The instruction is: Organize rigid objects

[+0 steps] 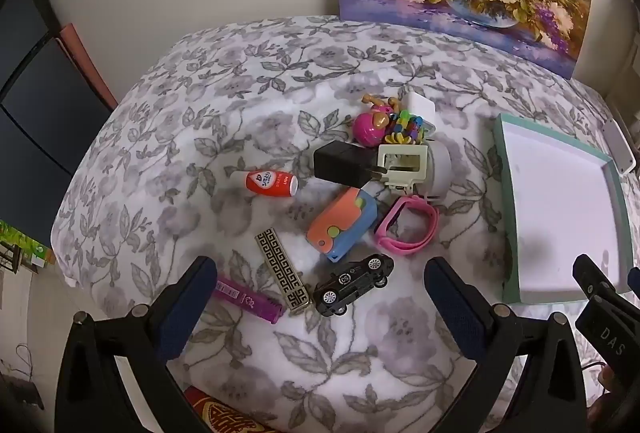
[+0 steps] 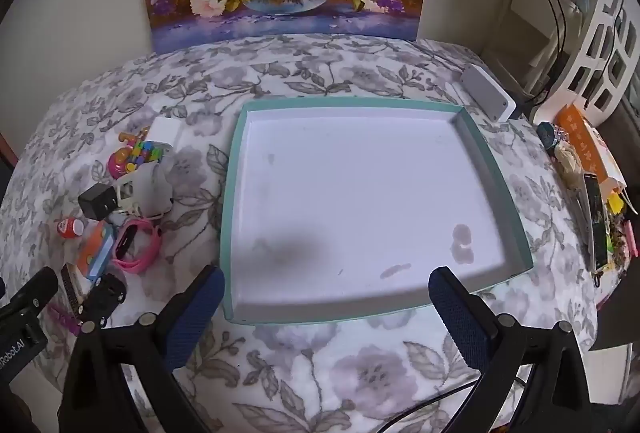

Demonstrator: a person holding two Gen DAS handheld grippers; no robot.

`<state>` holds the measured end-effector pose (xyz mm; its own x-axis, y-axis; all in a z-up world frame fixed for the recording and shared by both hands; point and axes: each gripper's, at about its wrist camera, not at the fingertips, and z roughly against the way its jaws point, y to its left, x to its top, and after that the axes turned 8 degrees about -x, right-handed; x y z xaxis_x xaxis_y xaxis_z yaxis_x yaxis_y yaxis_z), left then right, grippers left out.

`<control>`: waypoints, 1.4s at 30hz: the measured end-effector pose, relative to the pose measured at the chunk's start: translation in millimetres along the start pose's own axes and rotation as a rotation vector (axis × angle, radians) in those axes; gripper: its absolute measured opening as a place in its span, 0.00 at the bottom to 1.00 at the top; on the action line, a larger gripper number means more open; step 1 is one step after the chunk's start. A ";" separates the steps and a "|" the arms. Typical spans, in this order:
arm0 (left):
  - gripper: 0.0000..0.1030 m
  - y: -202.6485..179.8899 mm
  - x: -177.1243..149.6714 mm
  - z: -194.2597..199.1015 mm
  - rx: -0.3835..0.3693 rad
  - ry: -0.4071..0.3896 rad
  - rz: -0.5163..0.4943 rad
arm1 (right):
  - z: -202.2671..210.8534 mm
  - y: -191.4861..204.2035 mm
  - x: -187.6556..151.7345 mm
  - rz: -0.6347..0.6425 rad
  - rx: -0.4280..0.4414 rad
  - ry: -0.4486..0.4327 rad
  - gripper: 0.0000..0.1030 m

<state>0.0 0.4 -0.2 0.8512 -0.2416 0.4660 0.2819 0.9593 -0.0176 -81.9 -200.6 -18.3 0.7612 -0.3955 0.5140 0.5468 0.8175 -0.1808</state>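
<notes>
Left gripper (image 1: 320, 289), jaws released wide, nothing held, above black toy car (image 1: 352, 284) at lower centre; right gripper (image 2: 326, 297), likewise released, over near rim of teal tray (image 2: 232, 217), centre frame; floral cloth (image 2: 360, 365) beneath.

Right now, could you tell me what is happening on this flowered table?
A person holds a gripper in each hand over the table; nothing is picked up yet. The left gripper hangs open above a cluster of small things: a black toy car, a pink watch band, a black charger and a red bottle. The right gripper is open over the near edge of the teal tray, which holds nothing.
</notes>
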 end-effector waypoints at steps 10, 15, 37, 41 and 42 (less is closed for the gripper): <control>1.00 5.9 -3.4 -1.8 0.007 0.014 -0.001 | -4.3 -2.8 -3.8 0.000 -0.013 0.012 1.00; 1.00 2.9 -2.1 -2.8 0.015 0.021 0.009 | -2.0 -0.5 -1.2 0.003 -0.018 0.016 1.00; 1.00 2.0 -2.5 -5.1 0.022 0.030 0.009 | -2.0 -1.2 -0.4 -0.001 -0.021 0.024 1.00; 1.00 1.8 -2.7 -5.3 0.022 0.030 0.009 | -2.0 -1.2 -0.2 -0.001 -0.021 0.026 1.00; 1.00 1.8 -2.5 -5.2 0.022 0.030 0.008 | -1.9 -1.2 -0.3 -0.001 -0.021 0.025 1.00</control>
<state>0.7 2.0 -6.0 0.8665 -0.2376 0.4390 0.2654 0.9641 -0.0019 -82.1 -202.3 -19.8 0.7689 -0.4070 0.4931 0.5547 0.8082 -0.1978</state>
